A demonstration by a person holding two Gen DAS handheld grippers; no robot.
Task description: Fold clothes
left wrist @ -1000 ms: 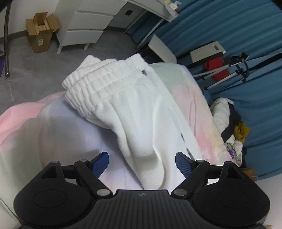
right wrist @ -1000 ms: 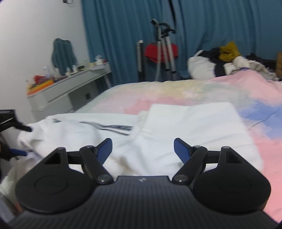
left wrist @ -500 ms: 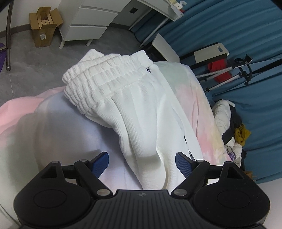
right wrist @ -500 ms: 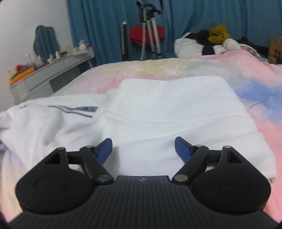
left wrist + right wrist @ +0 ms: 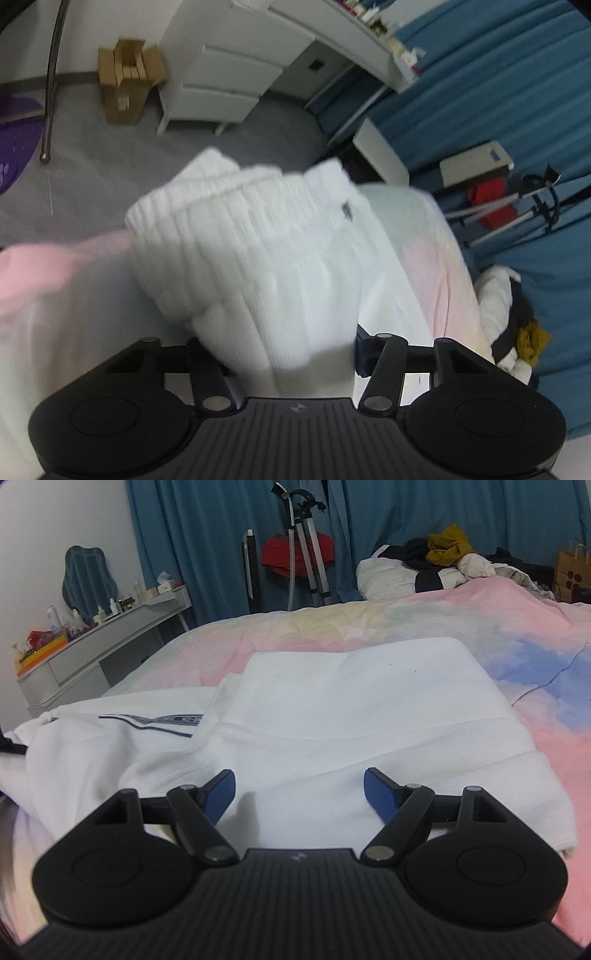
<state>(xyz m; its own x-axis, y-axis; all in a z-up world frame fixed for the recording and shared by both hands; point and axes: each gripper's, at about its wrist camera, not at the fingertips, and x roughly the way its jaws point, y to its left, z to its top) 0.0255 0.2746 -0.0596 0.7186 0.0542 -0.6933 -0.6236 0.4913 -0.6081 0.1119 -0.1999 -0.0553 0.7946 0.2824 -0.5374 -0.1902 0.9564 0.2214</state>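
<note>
White trousers with a ribbed elastic waistband lie on a pastel bedspread. My left gripper is closing its jaws on a bunch of this cloth just below the waistband. The fabric fills the gap, hides the left pad and touches the right pad. In the right wrist view the white trousers lie partly folded flat across the bedspread. My right gripper hovers open just over the near edge of the fold, with nothing pinched.
A white drawer unit and a cardboard box stand on the grey floor beyond the bed edge. A pile of clothes sits at the bed's far end, with a tripod, blue curtains and a cluttered dresser behind.
My left gripper pushed forward and down onto the trousers and its jaws narrowed around the cloth. My right gripper sank toward the folded part, then held still, still open.
</note>
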